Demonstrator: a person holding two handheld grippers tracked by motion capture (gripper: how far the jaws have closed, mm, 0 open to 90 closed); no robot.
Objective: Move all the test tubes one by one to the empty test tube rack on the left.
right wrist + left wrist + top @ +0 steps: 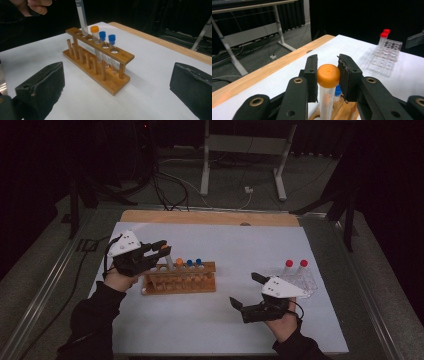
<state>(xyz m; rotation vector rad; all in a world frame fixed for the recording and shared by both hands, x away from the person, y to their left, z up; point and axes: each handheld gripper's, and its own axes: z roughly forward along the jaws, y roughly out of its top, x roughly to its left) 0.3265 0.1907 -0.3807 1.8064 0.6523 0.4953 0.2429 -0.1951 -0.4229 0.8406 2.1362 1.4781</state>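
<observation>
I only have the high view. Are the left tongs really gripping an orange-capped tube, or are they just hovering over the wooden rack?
Observer: They are gripping it. In the left gripper view the left tongs are closed on the held tube, with the pads at its orange cap.
Operator: Where is its bottom end?
Observer: In the right gripper view the lower end meets a hole near the far end of the wooden rack. I cannot tell how deep it sits.
Operator: Any free hole by the blue ones?
Observer: Yes. There is an empty hole at the near end, right beside the blue-capped tubes.
</observation>
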